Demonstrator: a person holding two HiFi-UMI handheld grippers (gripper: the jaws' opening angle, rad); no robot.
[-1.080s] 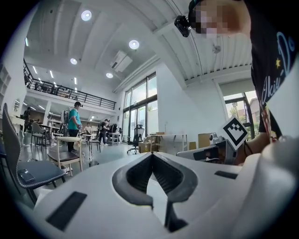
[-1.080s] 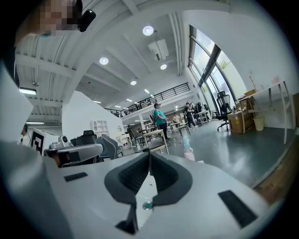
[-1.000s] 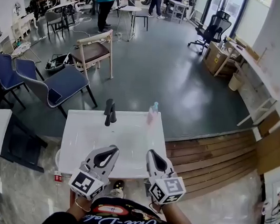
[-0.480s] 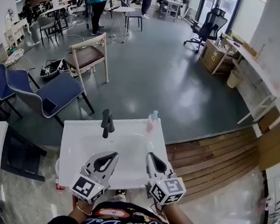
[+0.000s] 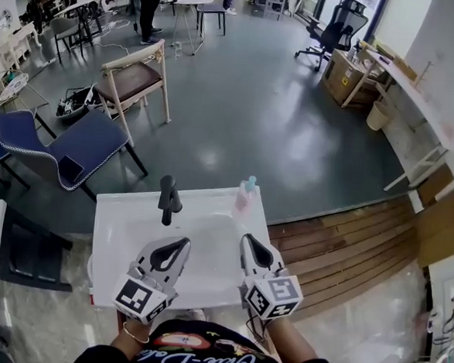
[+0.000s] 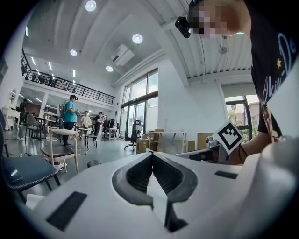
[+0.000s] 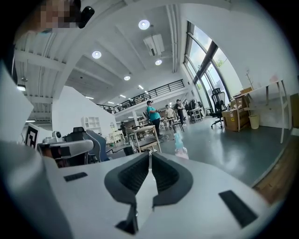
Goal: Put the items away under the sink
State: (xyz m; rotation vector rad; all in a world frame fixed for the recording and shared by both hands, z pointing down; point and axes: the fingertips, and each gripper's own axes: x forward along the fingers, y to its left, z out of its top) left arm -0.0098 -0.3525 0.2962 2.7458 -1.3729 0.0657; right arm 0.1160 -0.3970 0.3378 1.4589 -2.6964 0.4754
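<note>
Left gripper [image 5: 176,245] and right gripper [image 5: 248,240] — jaws together, empty — have edged forward over the sink [image 5: 124,218], so what looks like a soap bottle [image 5: 245,195] at its one-o'clock corner awaits grasping.

Head view: high above, facing steeply down onto the white sink [image 5: 124,216], near. Left gripper view, right gripper view: low, roughly level, close over the sink top, facing the hall. All three share the wooden chair [image 5: 137,81]. Head and right gripper views share the pink bottle [image 5: 245,195].
</note>
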